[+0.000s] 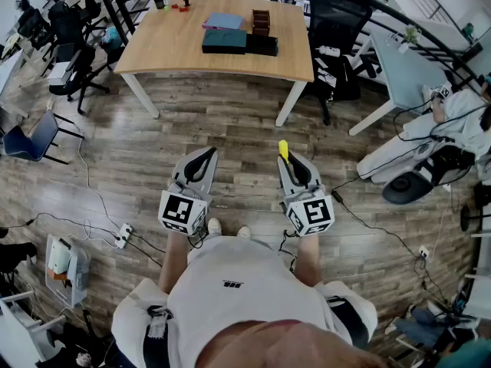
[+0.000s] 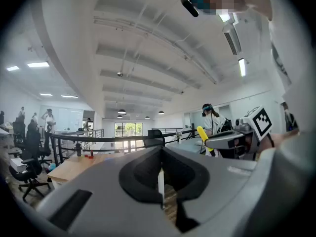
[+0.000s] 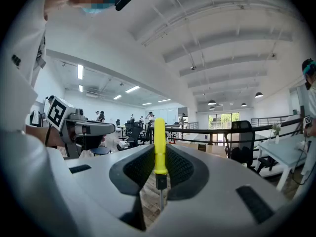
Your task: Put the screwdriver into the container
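Note:
A yellow-handled screwdriver point(image 3: 160, 152) stands upright between the jaws of my right gripper point(image 3: 160, 179), which is shut on it; its handle tip point(image 1: 283, 149) sticks out past the jaws in the head view. My left gripper point(image 1: 201, 163) hangs level beside it, jaws closed together with nothing between them point(image 2: 161, 181). Both are held over the wooden floor, well short of the table point(image 1: 192, 48). Dark open containers point(image 1: 261, 21) sit on the far right part of the tabletop next to flat boxes point(image 1: 225, 40).
A black office chair point(image 1: 337, 21) stands right of the table, more chairs point(image 1: 73, 41) at its left. Cables and a power strip point(image 1: 123, 236) lie on the floor at left. A person in white point(image 1: 430, 140) sits at right near a white desk point(image 1: 406, 67).

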Motion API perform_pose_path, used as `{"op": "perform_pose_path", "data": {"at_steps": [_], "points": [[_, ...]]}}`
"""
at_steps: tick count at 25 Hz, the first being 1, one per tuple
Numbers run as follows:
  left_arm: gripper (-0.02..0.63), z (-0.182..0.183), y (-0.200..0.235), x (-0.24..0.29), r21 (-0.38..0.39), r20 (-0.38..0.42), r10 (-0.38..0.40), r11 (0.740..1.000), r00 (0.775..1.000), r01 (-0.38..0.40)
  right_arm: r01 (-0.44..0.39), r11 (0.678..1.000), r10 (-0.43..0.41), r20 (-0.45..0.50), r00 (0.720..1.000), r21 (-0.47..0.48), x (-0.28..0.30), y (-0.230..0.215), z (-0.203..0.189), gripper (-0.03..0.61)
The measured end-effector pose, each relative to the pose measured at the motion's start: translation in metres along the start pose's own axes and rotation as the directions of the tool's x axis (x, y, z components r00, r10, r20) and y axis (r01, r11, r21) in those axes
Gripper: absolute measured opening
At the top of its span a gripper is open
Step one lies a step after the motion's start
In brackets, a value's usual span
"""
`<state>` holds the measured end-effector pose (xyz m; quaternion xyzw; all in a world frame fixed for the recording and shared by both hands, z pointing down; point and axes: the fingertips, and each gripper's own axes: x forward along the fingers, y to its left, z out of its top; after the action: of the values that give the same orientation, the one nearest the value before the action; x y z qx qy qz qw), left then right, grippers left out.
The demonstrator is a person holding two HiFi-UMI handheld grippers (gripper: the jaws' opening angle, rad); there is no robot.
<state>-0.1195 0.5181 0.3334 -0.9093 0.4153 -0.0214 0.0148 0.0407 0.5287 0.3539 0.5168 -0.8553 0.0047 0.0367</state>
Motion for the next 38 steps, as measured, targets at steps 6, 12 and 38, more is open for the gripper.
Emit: {"op": "perform_pose_path", "data": {"at_steps": [6, 12, 38], "points": [[0.006, -0.004, -0.016, 0.006, 0.000, -0.006, 0.019, 1.000, 1.000, -0.019, -0.017, 1.000, 0.017, 0.010, 1.000, 0.008, -0.008, -0.010, -0.005, 0.060], [0.005, -0.002, -0.028, 0.011, 0.000, -0.010, 0.043, 0.999, 0.999, -0.043, -0.040, 0.999, 0.040, 0.011, 0.999, 0.014, -0.016, -0.019, -0.004, 0.058], [0.005, -0.010, 0.058, 0.116, -0.011, -0.003, 0.002, 1.000, 1.000, -0.002, -0.004, 1.000, 0.005, -0.023, 1.000, 0.012, 0.101, -0.077, -0.006, 0.060]]}}
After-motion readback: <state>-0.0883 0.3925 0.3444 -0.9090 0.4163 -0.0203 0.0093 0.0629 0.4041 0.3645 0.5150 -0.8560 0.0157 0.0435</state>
